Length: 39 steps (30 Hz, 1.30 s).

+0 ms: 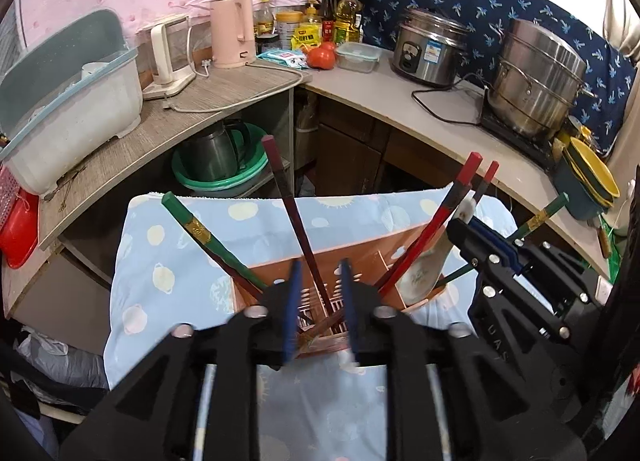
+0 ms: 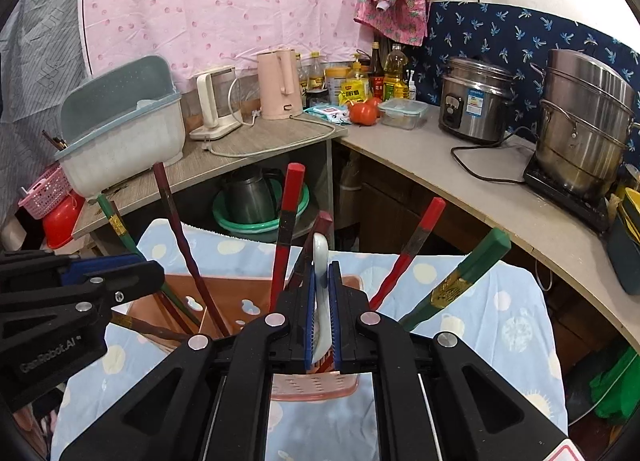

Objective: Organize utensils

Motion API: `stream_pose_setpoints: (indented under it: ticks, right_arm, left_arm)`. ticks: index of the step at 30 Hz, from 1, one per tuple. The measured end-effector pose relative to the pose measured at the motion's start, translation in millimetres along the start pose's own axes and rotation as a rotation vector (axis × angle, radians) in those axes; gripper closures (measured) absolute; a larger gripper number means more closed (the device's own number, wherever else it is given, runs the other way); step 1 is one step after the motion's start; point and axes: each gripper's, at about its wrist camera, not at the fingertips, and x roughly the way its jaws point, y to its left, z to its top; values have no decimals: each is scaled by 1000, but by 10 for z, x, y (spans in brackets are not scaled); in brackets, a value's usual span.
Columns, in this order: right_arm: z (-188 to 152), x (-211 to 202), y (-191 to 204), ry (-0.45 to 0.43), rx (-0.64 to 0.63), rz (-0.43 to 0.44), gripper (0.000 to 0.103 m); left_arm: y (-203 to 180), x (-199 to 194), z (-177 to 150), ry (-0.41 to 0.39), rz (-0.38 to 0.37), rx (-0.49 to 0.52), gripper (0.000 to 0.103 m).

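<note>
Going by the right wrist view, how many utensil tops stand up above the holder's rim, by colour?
Green-topped chopsticks: 2
Red-topped chopsticks: 2
Dark maroon chopsticks: 2
White spoon: 1
Total: 7
Shafts lying low inside the holder are not counted.

A small home kitchen. A rice cooker [image 2: 474,99] sits on the corner counter [image 2: 460,177]. Left of it stand oil bottles [image 2: 394,71] and a pink kettle [image 2: 279,85].
</note>
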Motion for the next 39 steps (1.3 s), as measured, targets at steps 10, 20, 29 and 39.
stream_pose_setpoints:
  ticks: [10, 20, 29, 39]
  right_arm:
    - [-58, -228, 62, -23, -2, 9, 91]
    - [-370, -752, 153, -22, 29, 47, 77]
    - [-761, -1416, 195, -22, 63, 76, 66]
    - [-1223, -2019, 201, -2, 86, 75, 50]
  left_arm:
    - [-12, -194, -45, -48, 11, 10, 71]
    - [-76, -567, -349, -70, -31, 3, 70]
    - [-183, -1087, -837, -106, -61, 7, 60]
    - [-338, -1490, -1412, -146, -33, 7, 51]
